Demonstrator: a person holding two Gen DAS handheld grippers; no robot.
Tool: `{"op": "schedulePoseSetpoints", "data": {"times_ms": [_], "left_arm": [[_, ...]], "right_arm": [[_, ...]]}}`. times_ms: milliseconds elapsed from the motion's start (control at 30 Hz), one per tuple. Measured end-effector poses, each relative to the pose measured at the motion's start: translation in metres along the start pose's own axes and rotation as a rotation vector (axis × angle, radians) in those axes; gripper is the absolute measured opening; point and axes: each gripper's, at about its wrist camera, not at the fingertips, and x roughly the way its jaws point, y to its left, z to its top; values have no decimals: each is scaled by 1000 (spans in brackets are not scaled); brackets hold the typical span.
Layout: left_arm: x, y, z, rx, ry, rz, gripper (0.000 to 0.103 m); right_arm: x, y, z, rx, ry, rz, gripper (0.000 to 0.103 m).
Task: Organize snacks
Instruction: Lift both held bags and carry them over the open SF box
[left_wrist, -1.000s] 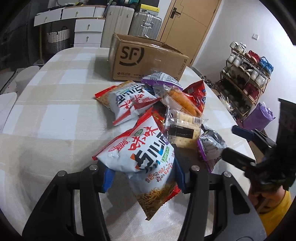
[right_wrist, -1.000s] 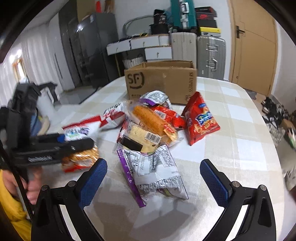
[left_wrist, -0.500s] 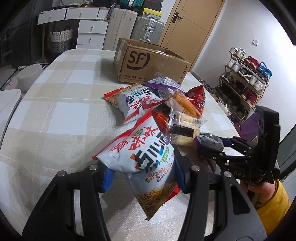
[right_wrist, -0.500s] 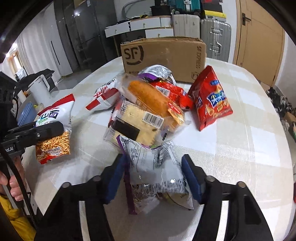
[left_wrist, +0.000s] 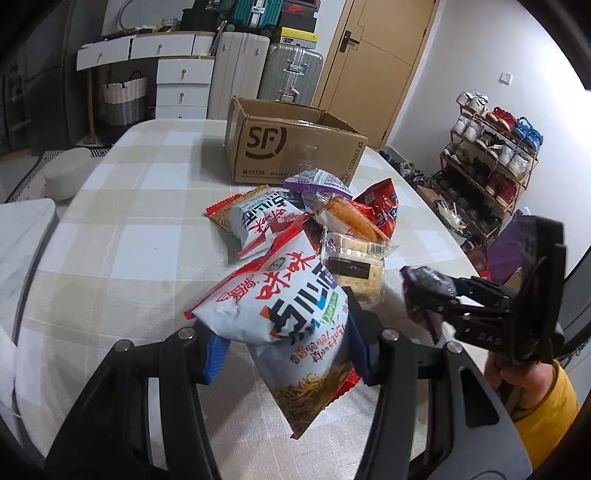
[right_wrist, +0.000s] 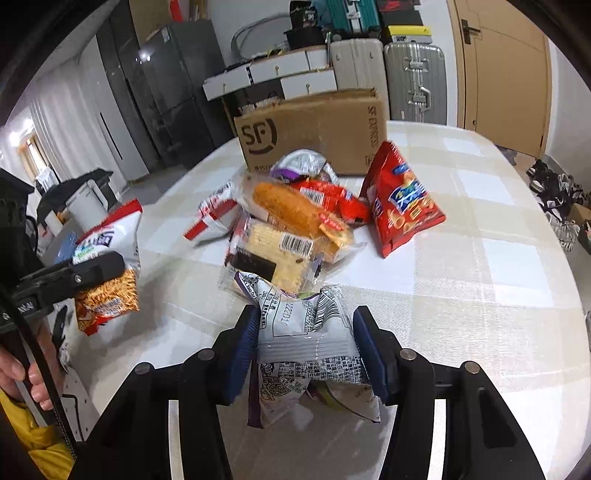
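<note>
Snacks | left tool clamps noodle-snack bag | right tool clamps silver packet | box reads "SF"

A wooden door stands in a white wall, with suitcases and white drawers beside it. A shoe rack lines the right wall.

Beyond my checked tablecloth I see a wooden door, silver and white suitcases against the wall, white drawers, a woven basket, and a shoe rack on the right.
</note>
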Motion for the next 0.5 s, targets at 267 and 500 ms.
{"op": "schedulePoseSetpoints", "data": {"times_ms": [267,500], "left_arm": [[-27,-17,4,39,-38,38,51],[-51,-25,11,52,-70,62,51]], "right_arm": [[-37,4,10,16,-79,44,54],[-76,21,29,-5,-165,95,54]]}}
